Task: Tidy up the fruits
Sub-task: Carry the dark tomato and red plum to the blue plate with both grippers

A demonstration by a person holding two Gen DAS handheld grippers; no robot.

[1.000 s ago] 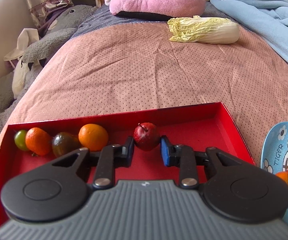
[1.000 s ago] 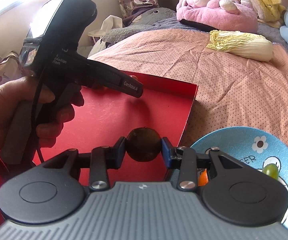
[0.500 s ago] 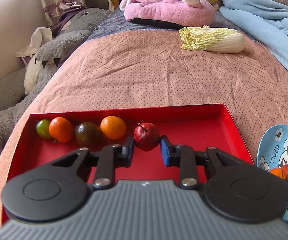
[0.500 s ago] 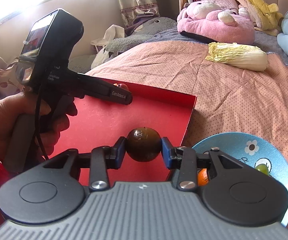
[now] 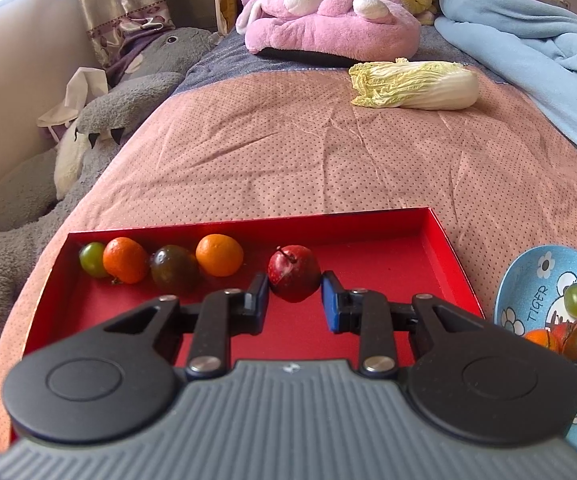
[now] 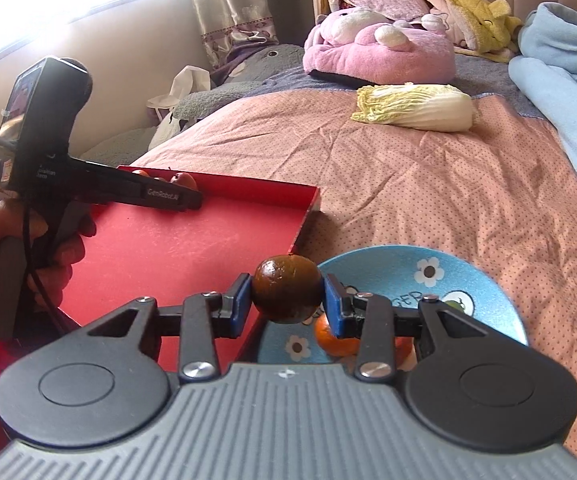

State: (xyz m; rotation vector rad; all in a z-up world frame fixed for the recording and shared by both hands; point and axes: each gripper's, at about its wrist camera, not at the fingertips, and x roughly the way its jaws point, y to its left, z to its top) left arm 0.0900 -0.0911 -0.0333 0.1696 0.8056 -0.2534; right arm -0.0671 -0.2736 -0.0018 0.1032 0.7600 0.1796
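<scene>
- Right gripper (image 6: 287,305) clamped on dark tomato (image 6: 286,294), held over the gap between tray (image 6: 176,248) and plate (image 6: 484,300); orange (image 6: 334,340) just below the right finger.
- Left gripper (image 5: 294,304) apart, apple (image 5: 294,273) sitting between the tips in the tray, seemingly untouched.
- Ahead-left of the left gripper: row of orange, dark tomato, orange, grape (image 5: 93,259) along the far wall.
- Risk: the round tomato slips from the pads and rolls onto the bedspread (image 6: 428,184); the soft bed may tip the tray, scattering the row.
</scene>
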